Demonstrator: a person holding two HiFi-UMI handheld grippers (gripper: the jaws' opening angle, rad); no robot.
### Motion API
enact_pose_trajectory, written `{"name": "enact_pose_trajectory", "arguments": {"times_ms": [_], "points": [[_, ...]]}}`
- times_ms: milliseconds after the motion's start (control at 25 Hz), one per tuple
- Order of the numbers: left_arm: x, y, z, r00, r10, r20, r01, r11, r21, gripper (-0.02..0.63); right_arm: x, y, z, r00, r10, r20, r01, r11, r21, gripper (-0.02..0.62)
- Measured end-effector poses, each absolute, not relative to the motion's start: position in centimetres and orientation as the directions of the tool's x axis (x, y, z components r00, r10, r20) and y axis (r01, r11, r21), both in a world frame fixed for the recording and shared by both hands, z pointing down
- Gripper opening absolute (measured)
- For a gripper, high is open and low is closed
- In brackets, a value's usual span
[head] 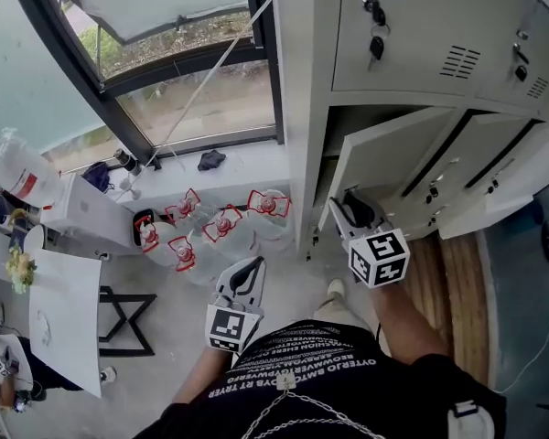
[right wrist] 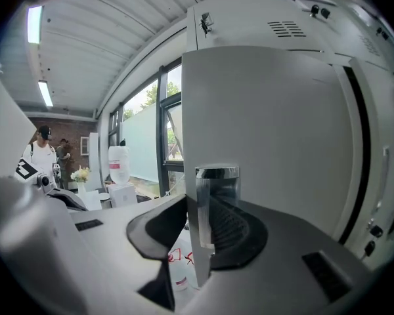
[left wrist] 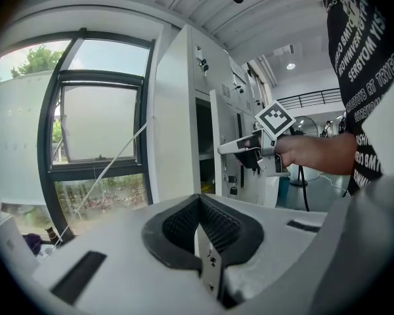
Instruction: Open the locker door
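Right gripper [right wrist: 205,202] jaws are pinching the free edge of the open locker door [right wrist: 269,123], with a chrome piece [right wrist: 217,173] sitting just past the tips. Head view is hiding this grip. Left gripper [head: 248,273], jaws together and empty, is hovering well to its left. Left gripper view is showing the right hand [left wrist: 312,153] reaching roughly level.

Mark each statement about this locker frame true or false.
1. The left gripper is shut and empty. True.
2. The locker door at the right gripper is fully closed. False: it stands swung out, its edge between that gripper's jaws.
3. Keys hang from an upper locker's lock. True.
4. The water bottles stand on a table. False: they stand on the floor by the window.
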State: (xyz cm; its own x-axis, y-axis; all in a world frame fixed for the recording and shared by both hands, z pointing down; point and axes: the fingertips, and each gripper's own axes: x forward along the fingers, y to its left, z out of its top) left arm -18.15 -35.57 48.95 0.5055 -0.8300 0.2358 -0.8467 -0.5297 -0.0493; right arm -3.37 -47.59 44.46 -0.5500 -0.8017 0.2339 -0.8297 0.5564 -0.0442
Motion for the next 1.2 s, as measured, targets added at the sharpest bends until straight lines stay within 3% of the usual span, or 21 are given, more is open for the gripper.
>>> {"name": "enact_pose_trajectory", "arguments": {"times_ms": [640, 1200], "points": [[-11.3, -32.0, 49.4, 0.677, -0.71, 0.192, -0.724, -0.69, -0.002, -0.006, 2.8, -39.2, 44.7, -0.588, -0.773, 0.238, -0.8, 0.6, -0.029, 0.114], [-0.1, -32.0, 47.5, 0.684, -0.696, 0.217, -0.709, -0.705, -0.029, -0.006, 7.9, -35.4, 44.5, -0.756, -0.624, 0.199, -0.641, 0.767, -0.031, 0.114]]}}
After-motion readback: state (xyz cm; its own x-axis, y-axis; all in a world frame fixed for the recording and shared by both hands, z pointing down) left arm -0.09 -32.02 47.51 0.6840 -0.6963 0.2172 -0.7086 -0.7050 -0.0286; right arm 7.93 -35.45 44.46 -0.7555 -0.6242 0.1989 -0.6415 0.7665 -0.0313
